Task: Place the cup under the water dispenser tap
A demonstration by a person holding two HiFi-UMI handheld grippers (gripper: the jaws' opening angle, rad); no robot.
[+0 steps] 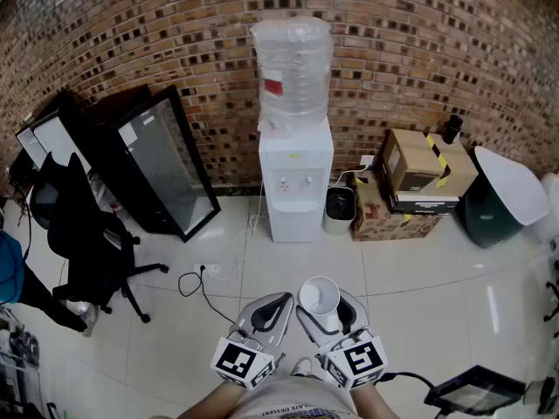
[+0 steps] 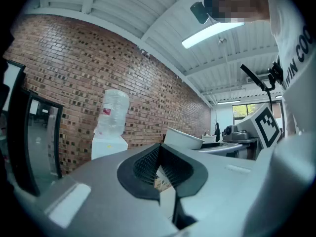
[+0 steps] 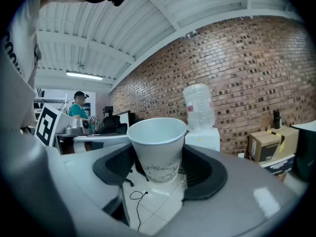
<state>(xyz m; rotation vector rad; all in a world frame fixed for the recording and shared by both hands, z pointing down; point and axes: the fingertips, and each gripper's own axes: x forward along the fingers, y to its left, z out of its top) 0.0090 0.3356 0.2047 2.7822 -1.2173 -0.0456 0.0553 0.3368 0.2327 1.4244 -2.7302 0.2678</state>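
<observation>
A white paper cup (image 1: 319,297) stands upright between the pads of my right gripper (image 1: 325,314), which is shut on it low on its wall. In the right gripper view the cup (image 3: 157,142) fills the middle, with the black pads (image 3: 202,169) against both sides. My left gripper (image 1: 269,314) hangs just left of it, its jaws together with nothing between them. The white water dispenser (image 1: 295,182), with a clear bottle (image 1: 293,68) on top, stands against the brick wall straight ahead, a few floor tiles away. It also shows as the dispenser (image 3: 201,135) behind the cup.
A black glass-door cabinet (image 1: 162,160) leans on the wall to the left, with a black office chair (image 1: 87,251) in front of it. A small black bin (image 1: 339,208), cardboard boxes (image 1: 419,173) and a green bin (image 1: 498,195) stand to the right. A cable (image 1: 201,282) lies on the tiles.
</observation>
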